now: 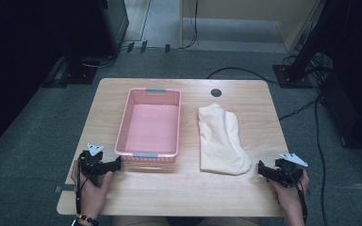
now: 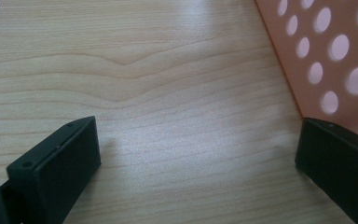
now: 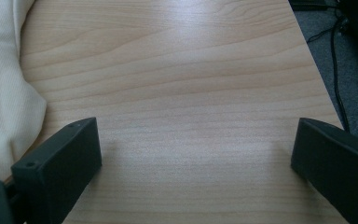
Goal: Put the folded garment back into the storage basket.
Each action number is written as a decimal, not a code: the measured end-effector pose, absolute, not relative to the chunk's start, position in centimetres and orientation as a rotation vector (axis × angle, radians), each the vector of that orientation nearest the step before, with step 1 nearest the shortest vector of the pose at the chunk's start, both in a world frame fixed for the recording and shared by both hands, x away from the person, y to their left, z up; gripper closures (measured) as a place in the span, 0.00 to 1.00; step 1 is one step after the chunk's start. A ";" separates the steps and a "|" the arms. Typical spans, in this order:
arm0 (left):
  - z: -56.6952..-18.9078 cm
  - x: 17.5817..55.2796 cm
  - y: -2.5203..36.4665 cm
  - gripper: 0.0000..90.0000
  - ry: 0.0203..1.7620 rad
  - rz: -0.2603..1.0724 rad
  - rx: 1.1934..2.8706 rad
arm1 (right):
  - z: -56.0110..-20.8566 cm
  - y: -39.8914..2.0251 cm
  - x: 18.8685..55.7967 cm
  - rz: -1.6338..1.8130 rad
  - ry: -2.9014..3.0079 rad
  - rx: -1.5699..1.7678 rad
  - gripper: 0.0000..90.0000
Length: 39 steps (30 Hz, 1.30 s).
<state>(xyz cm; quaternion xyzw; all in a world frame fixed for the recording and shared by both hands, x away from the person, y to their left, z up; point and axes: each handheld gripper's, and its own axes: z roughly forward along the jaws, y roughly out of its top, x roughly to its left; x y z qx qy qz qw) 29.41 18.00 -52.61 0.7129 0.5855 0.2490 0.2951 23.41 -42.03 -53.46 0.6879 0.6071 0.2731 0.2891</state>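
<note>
A pink perforated basket (image 1: 150,124) sits empty on the wooden table (image 1: 184,188), left of centre. To its right lies a folded cream cloth (image 1: 221,139). My left gripper (image 1: 99,165) rests on the table near the basket's front left corner, jaws wide open over bare wood (image 2: 198,144); the basket's wall (image 2: 335,51) stands just beside its right jaw. My right gripper (image 1: 275,172) rests near the table's front right edge, just right of the cloth's front end. It is open with nothing between the jaws (image 3: 196,144), and the cloth (image 3: 4,93) lies off its left jaw.
A dark round cable hole (image 1: 216,92) marks the table's far side. Black stands and cables (image 1: 306,70) sit on the grey carpet beyond the right edge, with dark equipment (image 1: 89,42) at the far left. The table's right edge (image 3: 317,70) runs close to my right gripper.
</note>
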 end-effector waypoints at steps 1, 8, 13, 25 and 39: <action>-52.6 29.4 18.0 0.00 1.558 0.663 1.897 | -53.5 -42.0 23.4 0.729 1.622 1.835 0.01; -52.6 29.4 18.0 0.00 1.557 0.663 1.897 | -52.9 -42.4 23.6 0.784 1.592 1.866 0.03; -52.6 29.4 18.0 0.00 1.558 0.663 1.897 | -51.7 -41.6 23.7 0.800 1.581 1.813 0.03; -52.6 29.4 18.0 0.00 1.562 0.666 1.894 | -49.1 -37.6 25.4 0.937 1.649 1.746 0.05; -52.6 29.4 18.0 0.00 1.563 0.667 1.894 | -48.7 -32.2 28.5 0.900 1.753 1.687 0.05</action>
